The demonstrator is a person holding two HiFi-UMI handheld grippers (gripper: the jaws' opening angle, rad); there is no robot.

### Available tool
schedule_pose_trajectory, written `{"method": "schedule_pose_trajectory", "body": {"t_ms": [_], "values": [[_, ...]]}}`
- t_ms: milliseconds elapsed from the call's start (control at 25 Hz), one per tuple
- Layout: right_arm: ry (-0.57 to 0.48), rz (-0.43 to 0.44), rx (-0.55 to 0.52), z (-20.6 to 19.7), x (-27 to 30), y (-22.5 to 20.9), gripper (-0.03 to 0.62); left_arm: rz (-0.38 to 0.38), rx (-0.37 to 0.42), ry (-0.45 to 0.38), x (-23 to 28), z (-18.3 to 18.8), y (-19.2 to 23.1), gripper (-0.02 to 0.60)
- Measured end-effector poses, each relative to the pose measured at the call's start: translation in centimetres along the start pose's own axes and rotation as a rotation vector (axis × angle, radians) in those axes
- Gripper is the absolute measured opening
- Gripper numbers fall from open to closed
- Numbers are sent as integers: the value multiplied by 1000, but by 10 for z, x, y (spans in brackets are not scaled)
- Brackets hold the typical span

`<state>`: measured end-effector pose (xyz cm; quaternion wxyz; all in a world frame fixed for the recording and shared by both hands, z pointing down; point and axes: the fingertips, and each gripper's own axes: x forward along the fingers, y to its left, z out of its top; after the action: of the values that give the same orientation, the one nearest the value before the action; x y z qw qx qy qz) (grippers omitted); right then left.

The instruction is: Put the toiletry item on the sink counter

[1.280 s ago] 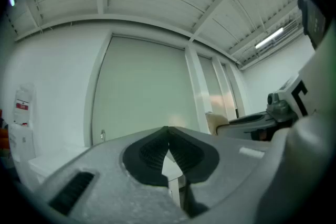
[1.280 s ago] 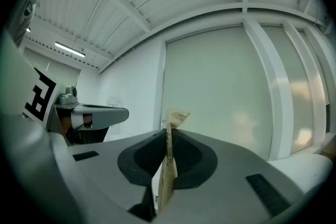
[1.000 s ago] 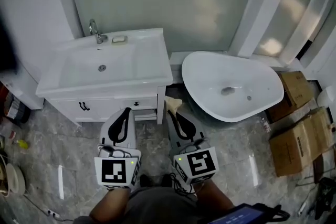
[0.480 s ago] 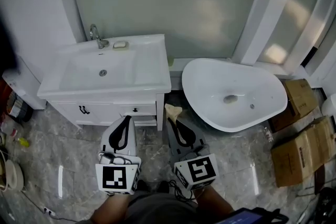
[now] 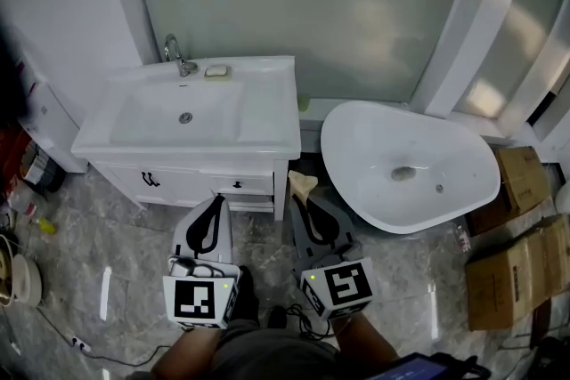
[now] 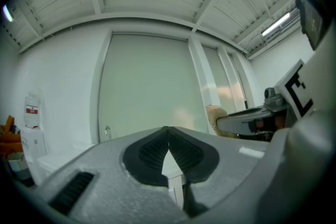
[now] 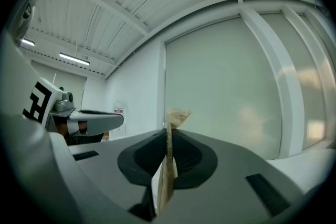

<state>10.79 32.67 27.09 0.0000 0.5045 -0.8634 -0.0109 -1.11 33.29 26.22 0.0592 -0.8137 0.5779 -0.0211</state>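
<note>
Sachet (image 5: 302,183) is sitting clamped edge-up in the right hand-held gripper (image 5: 299,198), ready for the sink surface (image 5: 267,116), while the left hand-held gripper (image 5: 216,202) is hanging closed, empty.

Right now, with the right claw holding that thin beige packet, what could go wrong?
1. The right claw pinches the thin beige packet edge-on; it might slip out on the way.
2. The white sink counter has only narrow flat rims round its basin, so a released packet could slide in.
</note>
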Motion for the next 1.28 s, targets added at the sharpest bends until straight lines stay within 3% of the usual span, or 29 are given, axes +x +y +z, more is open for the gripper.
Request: {"method": "schedule_pose_trajectory", "body": {"t_ms": [320,800,1280], "values": [[31,3,12,-16,30,-2,31,8,-35,21,19,-21,22,14],[62,-8,16,-33,127,-14,31,-22,-63,66,96,-50,81,14],[41,-61,-16,-16,224,-47,31,-47,-52,-15,187,-35,144,14]]}}
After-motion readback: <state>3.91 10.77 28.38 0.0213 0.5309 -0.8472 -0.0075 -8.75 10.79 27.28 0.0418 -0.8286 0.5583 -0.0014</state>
